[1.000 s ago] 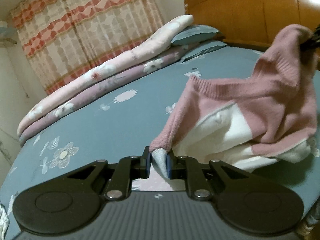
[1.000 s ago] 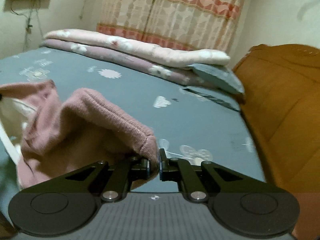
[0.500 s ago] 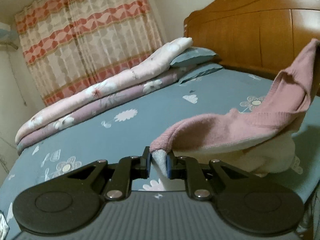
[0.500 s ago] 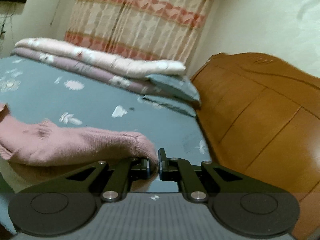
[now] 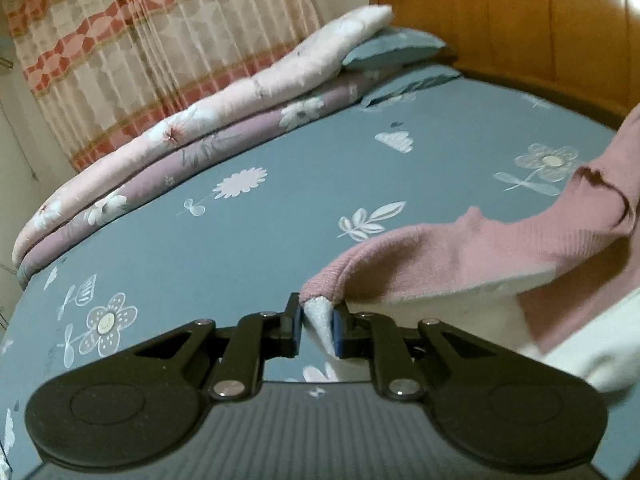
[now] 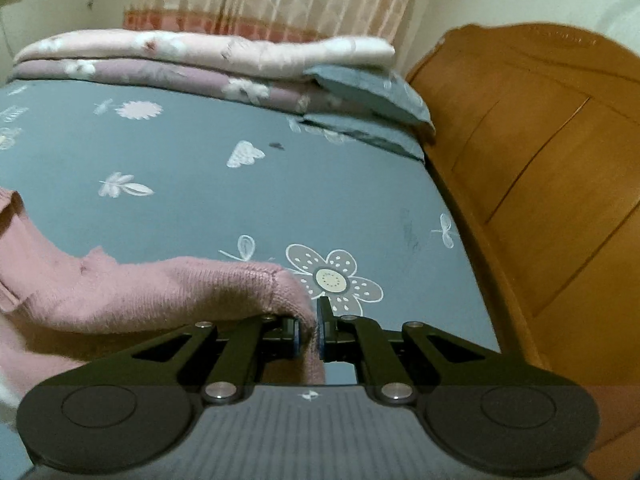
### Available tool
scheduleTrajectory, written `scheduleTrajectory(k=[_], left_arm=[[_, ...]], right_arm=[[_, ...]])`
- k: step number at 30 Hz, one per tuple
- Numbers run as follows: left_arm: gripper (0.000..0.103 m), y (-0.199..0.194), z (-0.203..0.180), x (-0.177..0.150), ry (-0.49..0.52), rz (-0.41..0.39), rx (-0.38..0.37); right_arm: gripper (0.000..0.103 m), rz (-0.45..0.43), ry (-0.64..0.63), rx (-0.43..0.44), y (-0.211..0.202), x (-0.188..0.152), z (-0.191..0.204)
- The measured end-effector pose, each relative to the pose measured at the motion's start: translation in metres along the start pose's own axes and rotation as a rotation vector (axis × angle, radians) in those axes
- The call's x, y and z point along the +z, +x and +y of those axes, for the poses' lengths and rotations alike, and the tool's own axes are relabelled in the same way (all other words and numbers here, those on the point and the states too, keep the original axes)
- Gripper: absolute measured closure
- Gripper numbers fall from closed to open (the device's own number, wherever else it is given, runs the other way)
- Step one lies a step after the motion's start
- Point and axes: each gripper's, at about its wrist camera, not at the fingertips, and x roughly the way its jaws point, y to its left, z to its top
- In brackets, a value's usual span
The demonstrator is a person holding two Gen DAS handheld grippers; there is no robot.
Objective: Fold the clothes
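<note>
While tilted downward, grippers (image 5: 316,330) on sweater (image 5: 460,264).

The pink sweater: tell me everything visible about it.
The pink sweater is a fuzzy ribbed knit, pink with white lower panels. It hangs stretched between both tongs above the blue floral bedsheet: the left tongs pinch one white-lined corner, the right tongs a pink one. Its middle sags, unfolded.

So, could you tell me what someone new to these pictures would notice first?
The pink and white sweater stands out, stretched above the blue flowered bedsheet between two grippers: the left gripper pinches one end, the right gripper the other. Behind it, folded quilts line the far edge of the bed, beside a wooden headboard.
</note>
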Motion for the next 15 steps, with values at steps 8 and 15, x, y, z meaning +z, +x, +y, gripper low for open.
scheduleTrajectory(k=[8,15], left_arm=[[0.089,0.103,0.008,0.017,-0.011,0.100,0.030],[0.088,0.166,0.000,0.018,-0.019,0.148,0.044]], right_arm=[[0.094,0.079,0.041,-0.012,0.117,0.040,0.000],[0.094,0.118,0.032,-0.038,0.201,0.054,0.023]])
